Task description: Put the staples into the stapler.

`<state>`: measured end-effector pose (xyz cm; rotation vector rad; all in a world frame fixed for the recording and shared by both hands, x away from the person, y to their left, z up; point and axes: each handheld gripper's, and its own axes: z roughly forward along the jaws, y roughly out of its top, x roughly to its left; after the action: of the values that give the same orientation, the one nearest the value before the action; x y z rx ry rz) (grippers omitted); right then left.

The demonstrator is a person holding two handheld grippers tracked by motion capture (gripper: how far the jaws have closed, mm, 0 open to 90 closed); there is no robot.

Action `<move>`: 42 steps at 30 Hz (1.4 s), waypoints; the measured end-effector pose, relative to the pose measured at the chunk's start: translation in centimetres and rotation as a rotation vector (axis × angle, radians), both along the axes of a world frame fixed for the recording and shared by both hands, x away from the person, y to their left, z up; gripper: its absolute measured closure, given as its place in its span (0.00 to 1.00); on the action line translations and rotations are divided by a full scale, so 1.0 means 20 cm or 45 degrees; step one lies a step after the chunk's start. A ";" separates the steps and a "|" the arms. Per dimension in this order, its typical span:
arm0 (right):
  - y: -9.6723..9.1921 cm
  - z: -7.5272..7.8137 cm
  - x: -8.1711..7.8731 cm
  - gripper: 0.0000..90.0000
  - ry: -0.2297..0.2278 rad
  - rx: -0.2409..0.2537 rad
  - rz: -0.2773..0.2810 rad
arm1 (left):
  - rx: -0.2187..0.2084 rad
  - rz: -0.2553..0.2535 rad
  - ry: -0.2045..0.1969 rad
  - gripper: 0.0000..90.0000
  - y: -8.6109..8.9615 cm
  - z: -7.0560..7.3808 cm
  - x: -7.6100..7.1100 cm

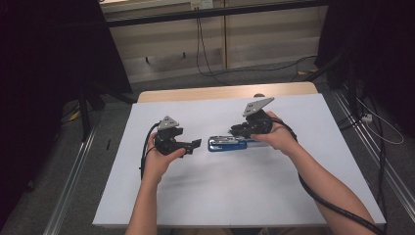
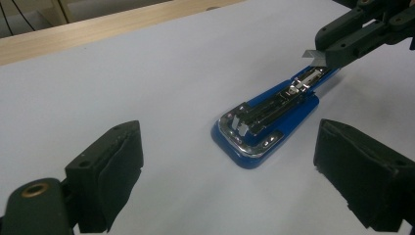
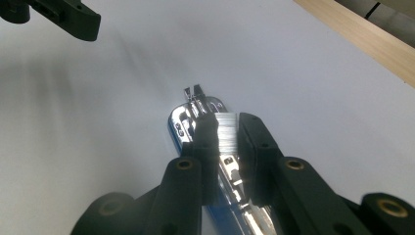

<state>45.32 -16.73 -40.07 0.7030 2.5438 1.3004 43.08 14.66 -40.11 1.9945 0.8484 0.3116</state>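
At the centre of the high view, a blue stapler lay on the white table, opened so that its chrome staple channel faced up. It was seen lower centre in the right gripper view and right of centre in the left gripper view, where the rounded blue base, bright metal rail and small pusher at the near end were plain. A strip of staples, silvery and finely ribbed, was clamped between the nearly closed jaws of the right gripper, just above the rail. In the left gripper view that strip was seen at the upper right, over the far end of the channel. The left gripper was held with its jaws spread wide and empty, near the stapler's front end but not touching it. Loading the staples was judged to be the step in hand. The next move was judged to call for lining the strip up with the rail, lowering it in, and releasing it without tilt.
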 end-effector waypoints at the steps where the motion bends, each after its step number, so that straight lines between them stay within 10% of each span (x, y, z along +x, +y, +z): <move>1: 0.00 0.00 0.01 0.88 -0.001 -0.005 0.007 | 0.001 -0.001 0.003 0.12 0.00 0.00 0.00; 42: 0.04 -0.04 0.15 0.88 0.003 -0.013 0.236 | -0.001 0.000 0.028 0.12 0.01 -0.02 -0.01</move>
<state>48.24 -15.86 -40.86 0.4758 2.6687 1.3403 42.89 14.78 -40.57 2.0009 0.8619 0.2896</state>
